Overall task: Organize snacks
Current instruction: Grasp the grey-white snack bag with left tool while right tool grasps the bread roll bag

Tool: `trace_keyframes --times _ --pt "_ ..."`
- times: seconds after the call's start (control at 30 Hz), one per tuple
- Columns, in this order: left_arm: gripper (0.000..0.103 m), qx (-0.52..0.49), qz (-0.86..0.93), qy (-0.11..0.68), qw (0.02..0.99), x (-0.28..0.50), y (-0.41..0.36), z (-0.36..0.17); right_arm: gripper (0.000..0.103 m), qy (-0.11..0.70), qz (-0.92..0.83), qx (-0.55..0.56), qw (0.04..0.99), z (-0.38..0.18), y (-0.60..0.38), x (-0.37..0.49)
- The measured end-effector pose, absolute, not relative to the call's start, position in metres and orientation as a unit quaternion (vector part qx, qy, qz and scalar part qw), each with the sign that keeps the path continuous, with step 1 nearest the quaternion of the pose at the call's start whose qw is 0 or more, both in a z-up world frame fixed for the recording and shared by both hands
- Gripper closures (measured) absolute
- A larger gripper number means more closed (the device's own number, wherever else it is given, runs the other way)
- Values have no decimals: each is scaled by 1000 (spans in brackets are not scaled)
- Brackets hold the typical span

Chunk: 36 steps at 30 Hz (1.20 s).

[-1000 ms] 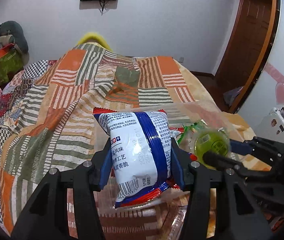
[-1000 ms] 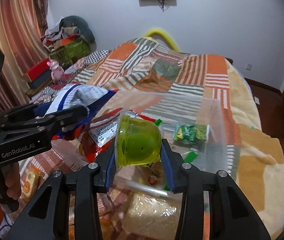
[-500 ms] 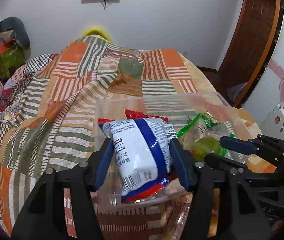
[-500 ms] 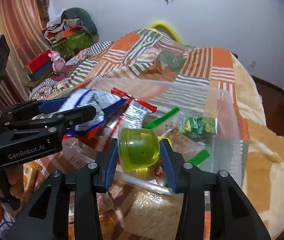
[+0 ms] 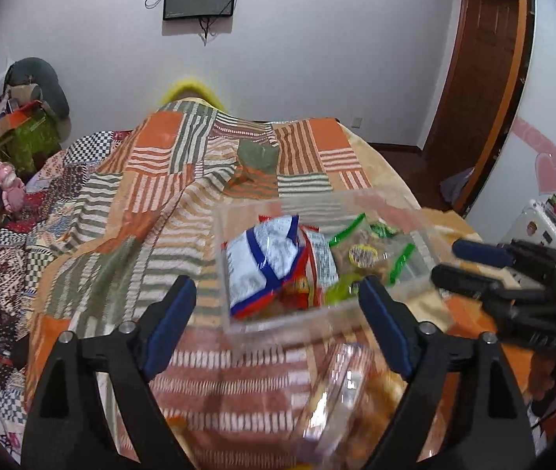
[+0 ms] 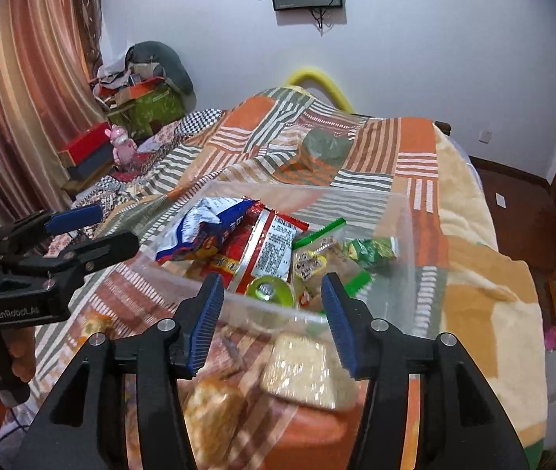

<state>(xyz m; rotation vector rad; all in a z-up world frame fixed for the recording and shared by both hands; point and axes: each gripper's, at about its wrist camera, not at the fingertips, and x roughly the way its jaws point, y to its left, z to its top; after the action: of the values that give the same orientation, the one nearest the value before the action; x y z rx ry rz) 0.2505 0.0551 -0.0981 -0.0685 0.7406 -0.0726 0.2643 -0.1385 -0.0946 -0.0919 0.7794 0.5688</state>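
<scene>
A clear plastic bin sits on the bed and holds snacks. The blue-and-white snack bag lies in its left part on a red packet. The green jelly cup lies near the front wall. My left gripper is open and empty just in front of the bin; it also shows at the left of the right wrist view. My right gripper is open and empty at the bin's front edge; it also shows in the left wrist view.
Loose snack packs lie on the patchwork quilt in front of the bin: a pale cracker pack, an orange one and a clear pack. Green wrapped sweets lie in the bin. Clutter and boxes stand left of the bed.
Both grippers opened and pulled back. The blue-and-white bag and the green jelly cup dropped out of them into the bin.
</scene>
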Motion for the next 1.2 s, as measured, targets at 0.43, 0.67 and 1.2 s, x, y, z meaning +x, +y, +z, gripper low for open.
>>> trace_keyframes --times 0.43,0.67,1.2 --pt "10 -51 -38 441 895 164 56 -156 52 412 277 -32 868 -128 -146 208" --pt "10 -52 -43 471 879 137 53 -190 52 439 275 -35 855 -150 -134 213" --pt "40 -51 -36 472 880 128 61 -218 53 473 273 -27 838 -179 -121 222"
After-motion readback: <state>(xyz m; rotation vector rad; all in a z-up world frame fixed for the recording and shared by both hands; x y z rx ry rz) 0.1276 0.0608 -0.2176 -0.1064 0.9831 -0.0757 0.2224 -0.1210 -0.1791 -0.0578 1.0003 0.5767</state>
